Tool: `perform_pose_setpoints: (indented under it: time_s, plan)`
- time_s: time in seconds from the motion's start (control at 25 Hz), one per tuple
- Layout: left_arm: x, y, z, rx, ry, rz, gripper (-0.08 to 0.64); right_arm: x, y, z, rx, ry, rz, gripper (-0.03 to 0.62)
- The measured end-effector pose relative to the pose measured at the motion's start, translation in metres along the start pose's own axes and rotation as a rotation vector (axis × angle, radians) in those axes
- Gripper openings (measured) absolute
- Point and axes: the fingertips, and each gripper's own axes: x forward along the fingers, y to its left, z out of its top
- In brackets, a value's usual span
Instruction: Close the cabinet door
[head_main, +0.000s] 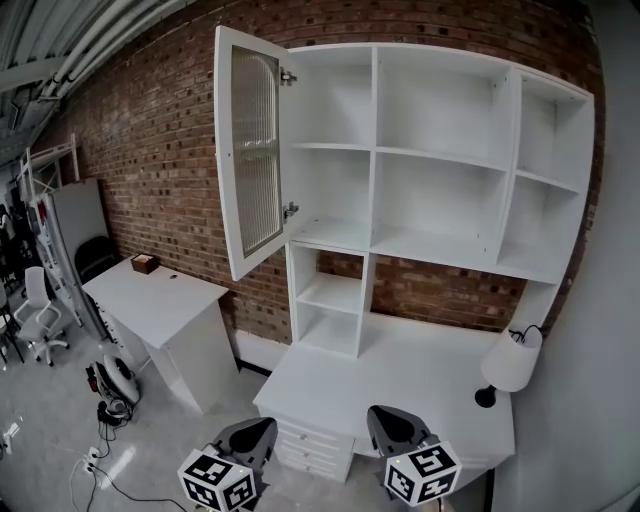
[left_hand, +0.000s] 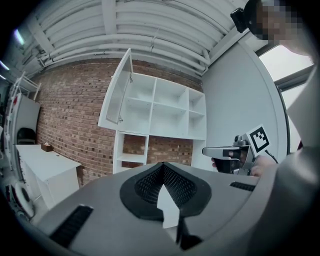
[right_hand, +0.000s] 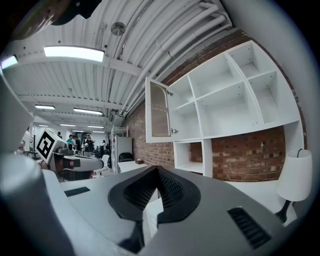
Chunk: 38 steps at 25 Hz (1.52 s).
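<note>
Ahead of my left claw (head_main: 262, 428) and my right claw (head_main: 385, 420), and well above both, a brick wall (head_main: 150, 130) carries a white open-shelf cabinet (head_main: 375, 150). Below it, just beyond my jaw tips, runs the white desk (head_main: 420, 365). A separate white table (head_main: 165, 300) stands against the wall off to my left claw's side. The cabinet door (head_main: 252, 150), a white frame round ribbed glass, hangs on the cabinet's upper left compartment and stands swung wide open. It is up and to the left of both claws, well apart from either, on my left claw's side. A white-shaded lamp (head_main: 512, 362) stands on the desk to the right of my right claw. A small brown box (head_main: 145, 263) sits on the side table. My left claw's jaws are brought together on nothing, and my right claw's are likewise closed and empty.
</note>
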Motion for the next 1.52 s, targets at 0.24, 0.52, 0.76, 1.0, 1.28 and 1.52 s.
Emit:
perform_pose_setpoints:
  time_s: [0.24,0.52,0.76,1.0,1.28,1.52]
  plan:
    - [0.005,-0.013,-0.008,-0.013,-0.029,0.067,0.008,-0.006,-0.018,0.001,-0.004,0.005,0.065,0.026]
    - [0.007,-0.04,-0.011,-0.014,-0.023,0.124,0.008,-0.019,-0.032,0.003,0.006,0.001,0.122,0.026]
    - [0.01,-0.059,-0.011,0.01,-0.015,0.126,0.008,-0.026,-0.034,0.01,0.019,-0.025,0.141,0.026]
    - [0.013,-0.054,-0.004,-0.001,-0.036,0.129,0.006,-0.027,-0.038,0.014,0.019,-0.026,0.128,0.026]
    - [0.023,-0.024,0.002,0.002,-0.046,0.099,0.006,-0.001,-0.037,0.017,0.028,-0.022,0.099,0.026]
    - [0.038,0.026,0.01,0.002,-0.037,0.056,0.008,0.043,-0.029,0.023,0.037,-0.027,0.057,0.026]
